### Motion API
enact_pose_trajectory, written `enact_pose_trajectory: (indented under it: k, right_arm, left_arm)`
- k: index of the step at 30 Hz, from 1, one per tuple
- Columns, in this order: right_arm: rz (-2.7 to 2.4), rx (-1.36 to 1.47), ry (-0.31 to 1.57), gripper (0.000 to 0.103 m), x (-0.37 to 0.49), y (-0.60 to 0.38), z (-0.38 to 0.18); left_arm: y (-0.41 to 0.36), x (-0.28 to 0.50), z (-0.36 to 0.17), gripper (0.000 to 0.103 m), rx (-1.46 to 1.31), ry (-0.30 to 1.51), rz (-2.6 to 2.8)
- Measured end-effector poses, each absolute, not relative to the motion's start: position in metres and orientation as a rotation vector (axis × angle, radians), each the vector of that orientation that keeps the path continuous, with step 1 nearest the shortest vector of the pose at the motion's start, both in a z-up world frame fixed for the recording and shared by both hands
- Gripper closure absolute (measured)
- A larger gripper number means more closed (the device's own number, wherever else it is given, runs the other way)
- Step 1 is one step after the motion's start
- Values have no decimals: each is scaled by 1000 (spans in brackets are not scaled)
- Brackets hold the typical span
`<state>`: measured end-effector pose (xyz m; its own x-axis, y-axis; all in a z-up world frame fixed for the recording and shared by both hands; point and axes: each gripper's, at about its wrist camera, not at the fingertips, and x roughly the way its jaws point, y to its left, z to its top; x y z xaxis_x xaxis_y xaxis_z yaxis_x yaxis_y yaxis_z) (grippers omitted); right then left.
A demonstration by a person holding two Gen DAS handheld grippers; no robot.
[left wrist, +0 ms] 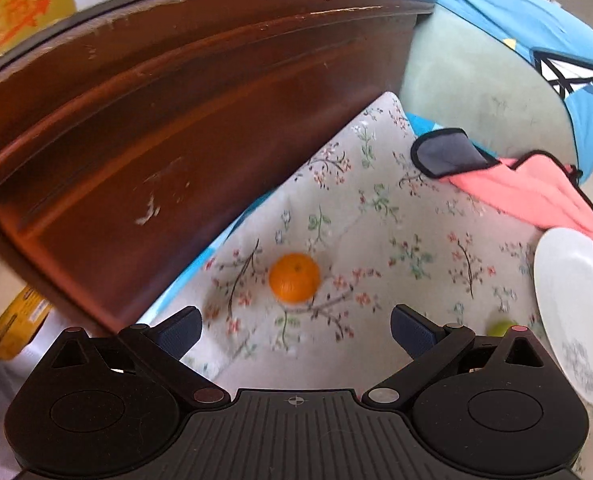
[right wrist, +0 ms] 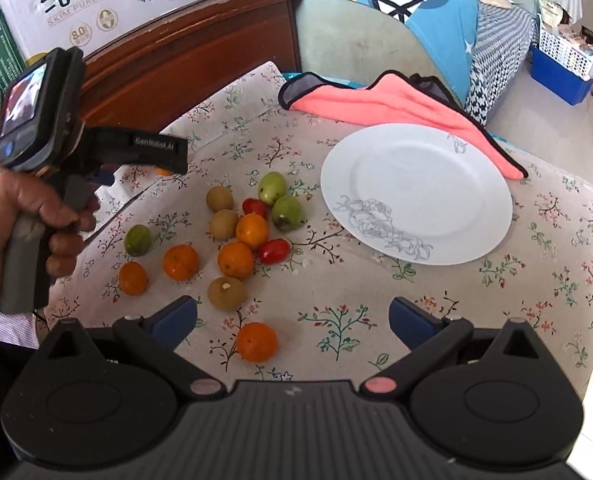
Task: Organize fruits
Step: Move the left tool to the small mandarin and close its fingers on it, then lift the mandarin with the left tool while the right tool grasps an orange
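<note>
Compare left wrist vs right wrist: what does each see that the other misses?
Left wrist only: a lone orange on the floral cloth, straight ahead of the open left tool and near the wooden headboard.

Right wrist only: the fruit pile of oranges, green and brown fruits and red tomatoes; a nearer orange between the fingers of the open right tool; the milk carton; the hand holding the other tool.

Both: the white plate, bare, and the pink towel.
</note>
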<state>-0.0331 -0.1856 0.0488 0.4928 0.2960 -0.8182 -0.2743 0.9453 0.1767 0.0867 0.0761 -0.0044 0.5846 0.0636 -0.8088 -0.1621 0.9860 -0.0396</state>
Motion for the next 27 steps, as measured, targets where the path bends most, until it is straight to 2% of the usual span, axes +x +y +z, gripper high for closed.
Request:
enact_pose_trajectory:
  k: [3,9,12,14,19,21,23,25,27]
  right_arm:
    - [343,55,1016,1,-30,-189,46]
    - [330,106,1034,1,-26,-194,44]
    - [324,114,1038,1,-24,-195,43]
    - [325,124,1044,1,-23,-195,42]
    - [328,142,1060,1,-21,-197,39]
    - [326,145,1064,1,-21,-197,38]
    - [325,152,1069,1,-20,-198,37]
    - [328,165,1071,2,-19,-200,36]
    - [329,176,1075,3,-18,-202,34]
  left_arm:
    - [78,95,-7,4,-103,924,134]
    - [79,105,-10,17,-108,918,110]
    - [81,108,-13,26,-111,927,109]
    - [85,110,-15,36,-127,930,123]
    - [89,115,-18,41,-142,937,145]
    - [88,117,-20,46,-141,938,144]
    - [87,118,-22,61,-140,938,137]
    - [87,118,-21,71,-150,938,124]
    - [88,117,-20,73,-157,932,115]
